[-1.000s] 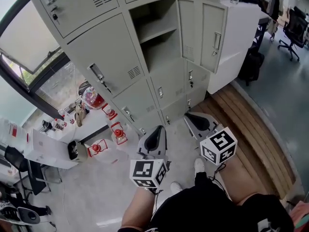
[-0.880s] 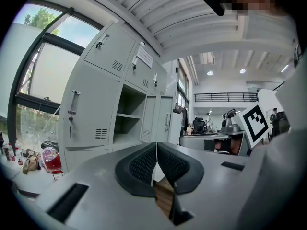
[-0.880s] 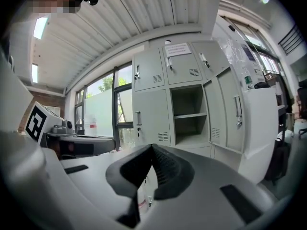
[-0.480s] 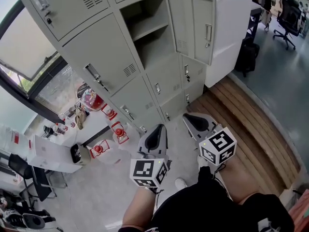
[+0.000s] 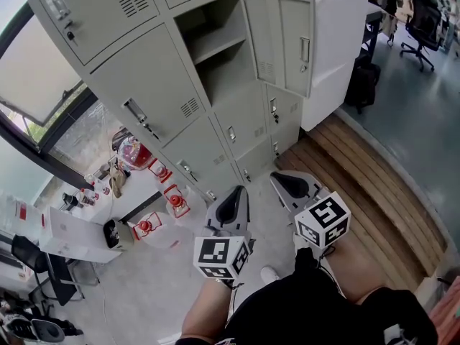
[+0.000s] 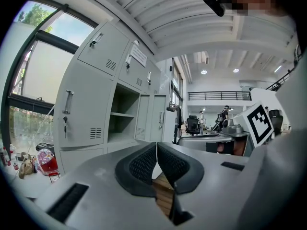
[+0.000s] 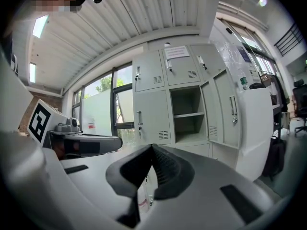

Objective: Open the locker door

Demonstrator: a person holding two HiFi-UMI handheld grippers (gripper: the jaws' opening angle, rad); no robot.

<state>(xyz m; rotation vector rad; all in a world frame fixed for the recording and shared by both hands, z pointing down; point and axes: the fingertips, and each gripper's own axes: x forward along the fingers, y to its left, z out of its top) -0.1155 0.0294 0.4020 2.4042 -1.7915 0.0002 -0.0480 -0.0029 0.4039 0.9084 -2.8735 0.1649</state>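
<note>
The person is standing a little back from the grey locker bank (image 5: 154,92), holding both tools low in front of the body. The left tongs (image 5: 231,205) are pressing their ribbed pads (image 6: 140,166) together with nothing between them. The right tongs (image 5: 290,185) are doing the same, closed and empty. Neither is touching the lockers; both are hanging well apart from them, pointing towards the bottom row.

The locker door (image 5: 279,45) in the middle row is hanging wide open to the right, with its handle (image 5: 304,49) facing the room. The compartment (image 5: 219,67) behind it is showing a bare shelf (image 5: 219,47). The doors around it are sitting closed.

To my eye the opening is looking finished, and the person is pausing rather than working on the door. If the door needs swinging wider, or another one is wanted, the next move is calling for one hand to be rising to handle height. Its tongs would then be parting, closing around the handle and pulling along the hinge's arc.
</note>
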